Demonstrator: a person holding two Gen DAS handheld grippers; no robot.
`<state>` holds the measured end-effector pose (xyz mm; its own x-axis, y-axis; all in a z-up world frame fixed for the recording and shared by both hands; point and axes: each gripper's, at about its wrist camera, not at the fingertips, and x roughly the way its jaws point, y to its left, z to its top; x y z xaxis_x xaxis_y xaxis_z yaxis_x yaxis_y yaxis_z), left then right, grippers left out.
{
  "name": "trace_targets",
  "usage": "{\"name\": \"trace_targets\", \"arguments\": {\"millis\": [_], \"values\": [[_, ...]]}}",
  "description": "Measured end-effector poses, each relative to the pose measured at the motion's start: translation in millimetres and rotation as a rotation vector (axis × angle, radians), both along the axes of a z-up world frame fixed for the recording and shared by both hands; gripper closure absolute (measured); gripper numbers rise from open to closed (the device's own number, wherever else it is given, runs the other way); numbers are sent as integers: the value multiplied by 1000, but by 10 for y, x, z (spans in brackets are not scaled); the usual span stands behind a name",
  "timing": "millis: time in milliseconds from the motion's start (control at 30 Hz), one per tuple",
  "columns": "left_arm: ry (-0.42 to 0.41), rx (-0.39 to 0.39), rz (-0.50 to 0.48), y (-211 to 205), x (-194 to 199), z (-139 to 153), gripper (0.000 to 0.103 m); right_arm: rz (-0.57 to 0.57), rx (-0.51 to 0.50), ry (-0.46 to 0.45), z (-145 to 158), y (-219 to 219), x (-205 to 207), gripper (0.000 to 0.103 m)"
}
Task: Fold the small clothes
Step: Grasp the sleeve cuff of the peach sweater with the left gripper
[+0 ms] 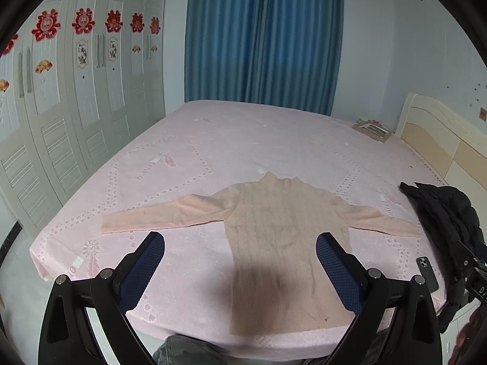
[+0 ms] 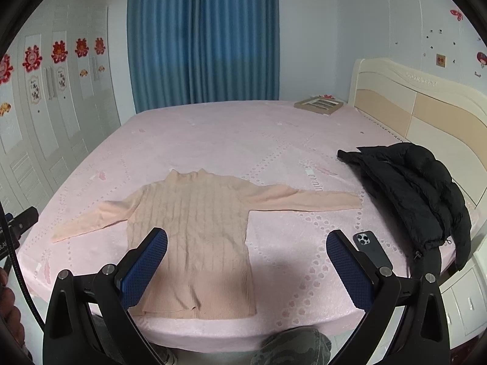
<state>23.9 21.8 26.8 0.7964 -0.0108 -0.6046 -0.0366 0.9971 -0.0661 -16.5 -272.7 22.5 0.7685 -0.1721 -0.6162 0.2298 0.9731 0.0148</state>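
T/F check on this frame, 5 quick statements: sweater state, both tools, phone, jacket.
1. The pink sweater lies flat on the bed with both sleeves spread out. True.
2. The left tool is shut on a sleeve. False: it is open and holds nothing.
3. The right tool is open. True.
4. The phone lies on top of the sweater. False: it lies on the bedsheet, apart from the sweater, near the black jacket.
5. The black jacket is folded into a neat square. False: it lies in a crumpled heap at the bed's edge.
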Motion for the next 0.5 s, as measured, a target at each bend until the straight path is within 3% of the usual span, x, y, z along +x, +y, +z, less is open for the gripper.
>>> {"name": "trace_targets", "arguments": {"millis": [233, 333, 500], "values": [[63, -38, 20, 224, 541, -373, 2, 3, -5, 26, -180, -51, 397, 1], [108, -77, 29, 391, 822, -723, 3, 3, 21, 41, -431, -82, 656, 1], [203, -211, 121, 926, 1201, -1372, 6, 39, 118, 128, -910, -94, 1113, 7]]}}
